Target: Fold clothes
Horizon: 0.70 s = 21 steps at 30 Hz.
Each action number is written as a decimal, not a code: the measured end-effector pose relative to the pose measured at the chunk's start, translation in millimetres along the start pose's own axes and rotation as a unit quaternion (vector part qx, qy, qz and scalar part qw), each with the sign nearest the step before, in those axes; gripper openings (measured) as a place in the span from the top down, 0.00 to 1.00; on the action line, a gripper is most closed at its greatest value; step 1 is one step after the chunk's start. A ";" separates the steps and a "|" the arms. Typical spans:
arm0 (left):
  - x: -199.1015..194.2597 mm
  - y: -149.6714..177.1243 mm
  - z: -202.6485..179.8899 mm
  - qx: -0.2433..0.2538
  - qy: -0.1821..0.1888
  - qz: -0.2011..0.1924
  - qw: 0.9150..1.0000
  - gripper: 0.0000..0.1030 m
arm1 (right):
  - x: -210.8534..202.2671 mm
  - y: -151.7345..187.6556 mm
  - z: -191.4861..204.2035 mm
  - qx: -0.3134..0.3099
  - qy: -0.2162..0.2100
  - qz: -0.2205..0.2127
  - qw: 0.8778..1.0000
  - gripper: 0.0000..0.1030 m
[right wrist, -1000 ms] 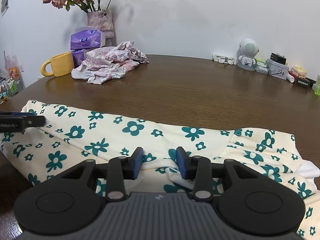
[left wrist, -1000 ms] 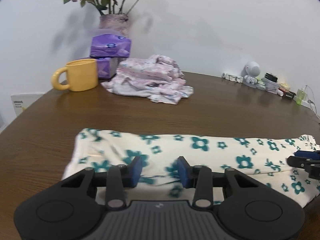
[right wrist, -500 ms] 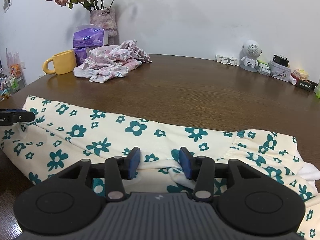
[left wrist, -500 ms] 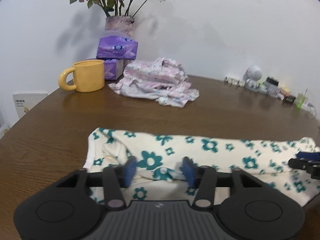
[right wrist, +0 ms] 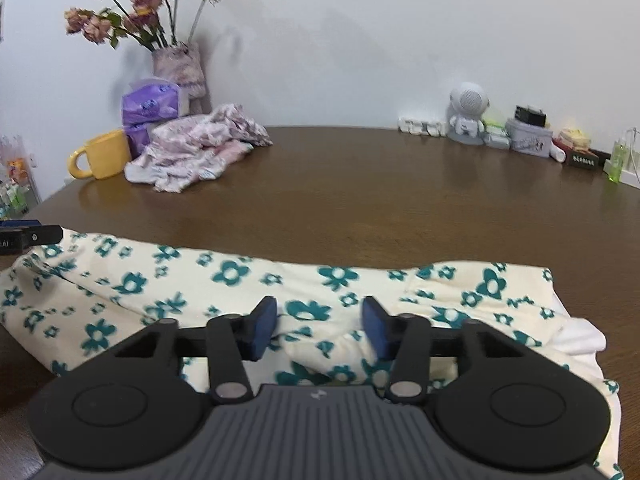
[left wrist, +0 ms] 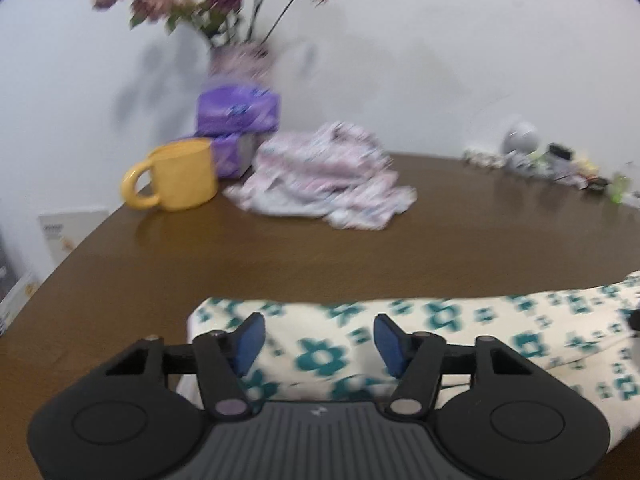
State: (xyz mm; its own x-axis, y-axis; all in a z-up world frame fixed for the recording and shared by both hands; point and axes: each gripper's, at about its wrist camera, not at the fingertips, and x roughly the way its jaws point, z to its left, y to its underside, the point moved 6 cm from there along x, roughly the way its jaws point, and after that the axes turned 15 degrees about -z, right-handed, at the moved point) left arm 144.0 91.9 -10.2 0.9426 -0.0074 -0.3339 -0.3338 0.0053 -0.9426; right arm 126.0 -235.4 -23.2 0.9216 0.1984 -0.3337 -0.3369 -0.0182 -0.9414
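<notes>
While the left wrist view is smeared by motion, it shows the left gripper (left wrist: 318,338) with its blue pads well apart and now narrowing slightly, the cream garment with teal flowers (left wrist: 440,320) lying slack between them and pinched by neither. A second ago those pads stood closer together over the cloth's near edge; they have since spread, which suggests the fold along this edge has been laid down and released. The garment lies as a long band across the near side of the brown table (left wrist: 280,248), and its left end now sits nearer the middle of this view. No writing on the purple tissue packs (left wrist: 238,110) can be read through the blur.

From the right wrist view, the right gripper (right wrist: 318,326) likewise stands partly open, its jaws easing inward, cloth beneath them but not clamped; they were narrower a second ago. The left gripper's tip shows at the far left edge. Lettering there, and on a dark box (right wrist: 582,159) by the wall, is too small to make out.
</notes>
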 end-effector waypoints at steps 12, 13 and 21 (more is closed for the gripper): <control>-9.9 -6.7 4.3 -0.027 0.011 -0.020 0.999 0.37 | -9.7 3.0 -6.9 0.028 -0.011 -0.012 0.999 0.49; -14.0 -10.8 -1.6 -0.030 0.023 -0.027 0.999 0.35 | -17.6 0.2 -10.7 0.046 -0.012 -0.021 0.999 0.42; -23.1 -23.5 -82.2 -0.022 0.136 -0.028 0.990 0.14 | -66.4 -1.4 -45.2 0.105 0.018 -0.041 0.993 0.05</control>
State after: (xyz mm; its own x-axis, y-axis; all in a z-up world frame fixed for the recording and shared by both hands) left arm 129.4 9.7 19.5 0.9244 -0.2749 -0.2643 -0.2872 -0.0459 -0.9568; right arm 74.0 -292.9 -2.0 0.9528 0.1554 -0.2610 -0.2892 0.2015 -0.9358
